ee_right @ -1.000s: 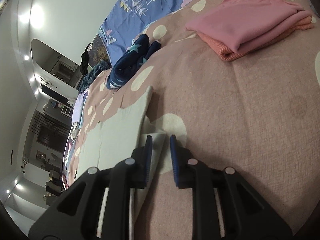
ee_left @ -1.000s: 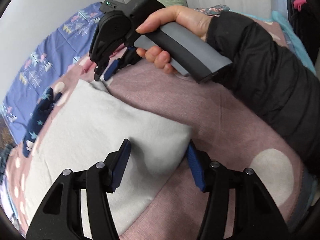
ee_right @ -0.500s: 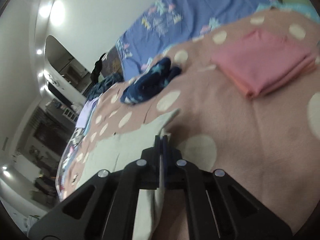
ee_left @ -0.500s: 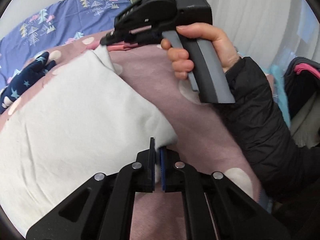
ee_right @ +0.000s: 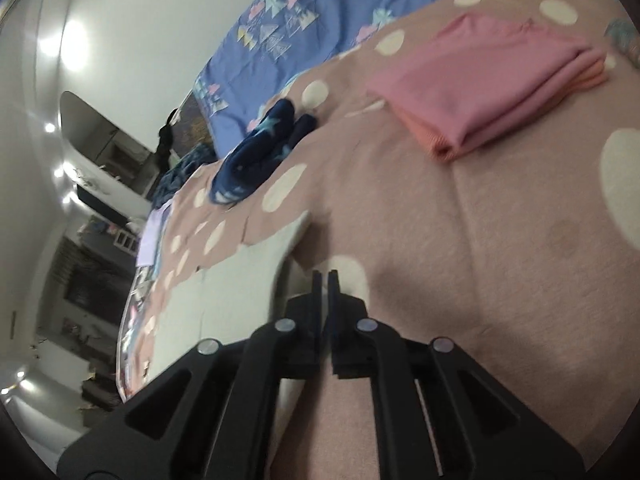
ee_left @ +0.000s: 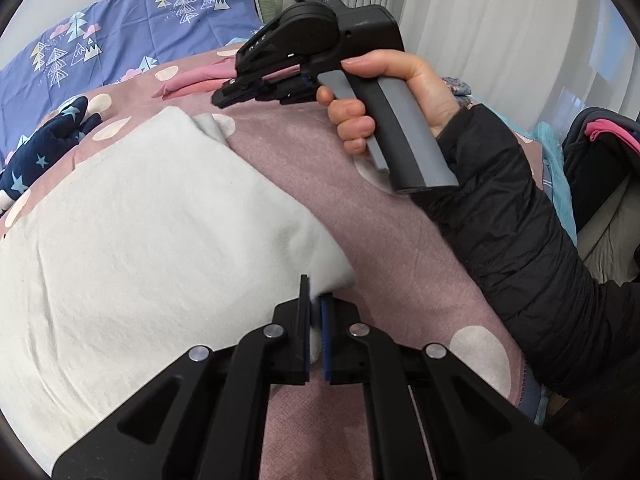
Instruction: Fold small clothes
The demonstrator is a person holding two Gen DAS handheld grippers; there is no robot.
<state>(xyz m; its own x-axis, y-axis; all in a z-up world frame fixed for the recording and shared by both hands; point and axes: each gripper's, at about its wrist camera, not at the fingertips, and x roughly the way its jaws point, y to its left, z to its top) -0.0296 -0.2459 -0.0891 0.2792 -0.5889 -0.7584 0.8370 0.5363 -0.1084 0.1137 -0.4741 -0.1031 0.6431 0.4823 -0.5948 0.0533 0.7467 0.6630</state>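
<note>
White garment [ee_left: 160, 240]: near corner pinched in left gripper [ee_left: 315, 312]; right gripper [ee_right: 325, 280] slightly parted, empty.

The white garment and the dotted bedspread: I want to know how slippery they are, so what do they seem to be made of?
White garment: looks like soft matte cotton knit; it drapes in gentle folds with no sheen. Dotted bedspread: seems a brushed or fleecy fabric, dull pink with a fine woven grain visible up close. Neither looks slick, though fibre content cannot be told.
</note>
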